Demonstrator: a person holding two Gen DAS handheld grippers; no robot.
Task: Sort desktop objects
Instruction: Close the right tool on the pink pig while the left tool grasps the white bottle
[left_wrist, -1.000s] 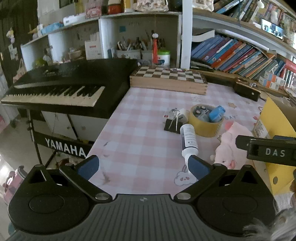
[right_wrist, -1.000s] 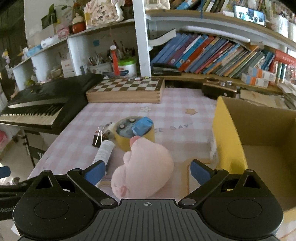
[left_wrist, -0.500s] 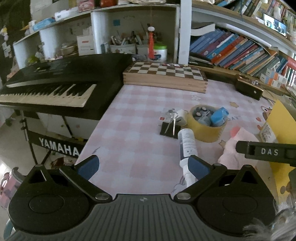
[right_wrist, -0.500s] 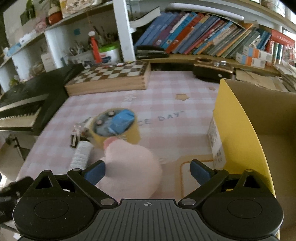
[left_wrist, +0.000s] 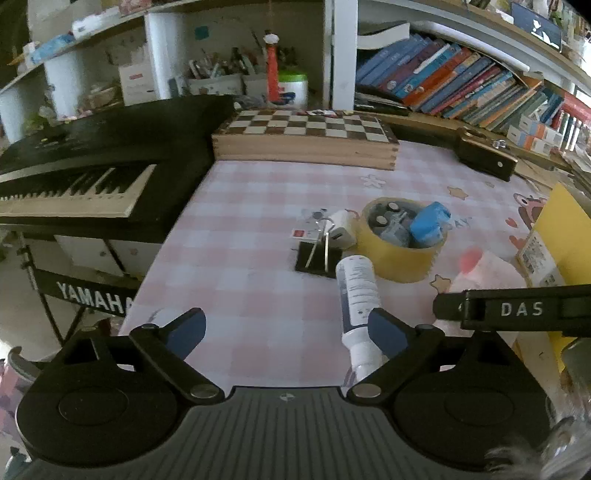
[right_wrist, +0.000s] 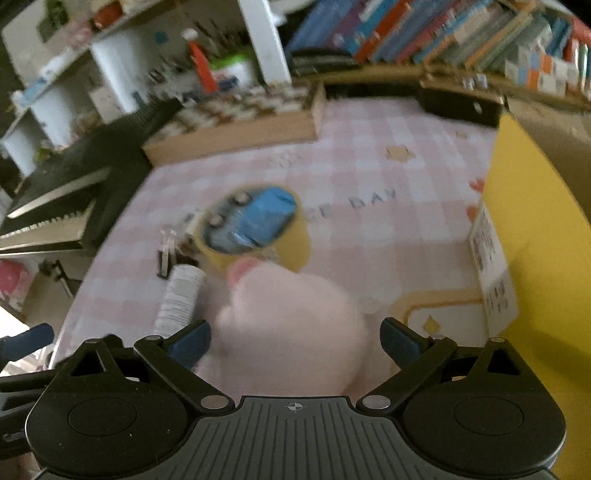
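Both grippers spread wide, nothing held. Right gripper (right_wrist: 294, 341) straddles pink plush toy (right_wrist: 291, 332) on the checked tablecloth (left_wrist: 258, 295); left gripper (left_wrist: 286, 332) idles beside white tube (left_wrist: 357, 291). Step looks like plush pickup: next, close and lift toward yellow box (right_wrist: 535, 258). Beyond: tape roll (left_wrist: 400, 254) holding small items, chessboard (left_wrist: 306, 138).

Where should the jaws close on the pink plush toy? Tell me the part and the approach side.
Grip the pink plush toy across its round body, coming from the near side where the right gripper is, jaws open on either flank. Its soft bulk fills the gap; the tape roll crowds the far end, the white tube its left.
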